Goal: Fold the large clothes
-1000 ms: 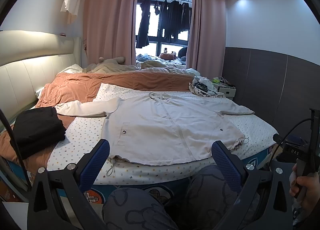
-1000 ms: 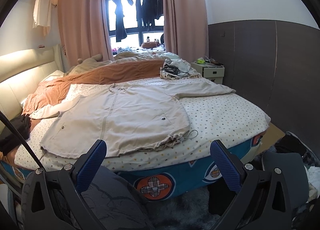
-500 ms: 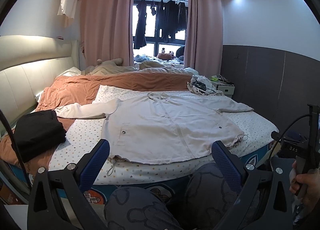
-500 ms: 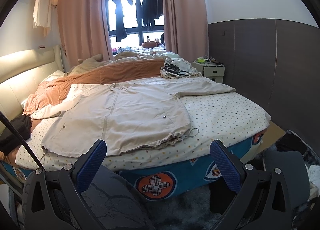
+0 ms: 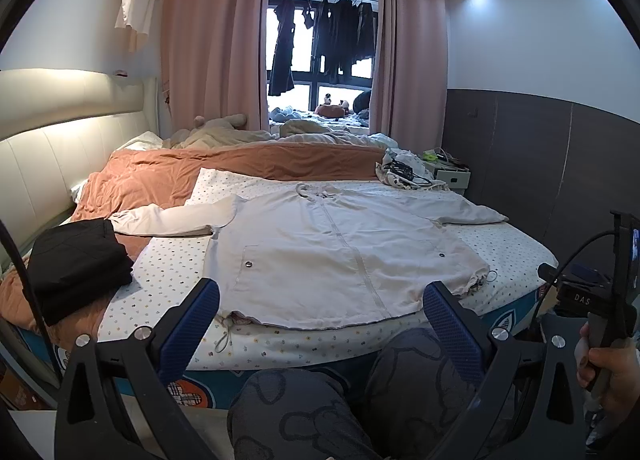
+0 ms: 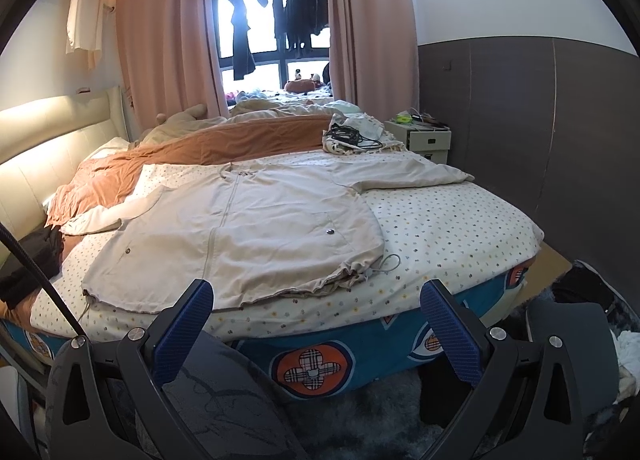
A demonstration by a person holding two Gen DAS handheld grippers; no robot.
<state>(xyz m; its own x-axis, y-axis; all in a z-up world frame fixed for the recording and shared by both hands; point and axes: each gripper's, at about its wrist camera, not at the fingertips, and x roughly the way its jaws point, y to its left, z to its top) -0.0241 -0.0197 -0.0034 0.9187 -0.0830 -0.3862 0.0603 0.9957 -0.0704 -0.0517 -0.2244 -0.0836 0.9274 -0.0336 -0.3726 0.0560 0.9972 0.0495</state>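
The jacket (image 5: 340, 248) lies flat mid-frame, sleeves spread, ready for folding, while both tongs, left (image 5: 320, 314) and right (image 6: 318, 314), hang wide open and empty below it.

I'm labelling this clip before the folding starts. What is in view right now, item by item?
jacket: 1, beige, spread flat on the bed, sleeves out to both sides
folded clothes: 1 pile, black, bed's left edge
dotted sheet: 1, white with small dots, under the jacket
blanket: 1, orange, behind the jacket
cables: 1 tangle, black, on cloth at the bed's far right
nightstand: 1, white, by the grey wall
curtains: 2, pink, flanking the window
hanging clothes: several, dark, at the window
left hand-held gripper: open, short of the hem
right hand-held gripper: open, short of the hem
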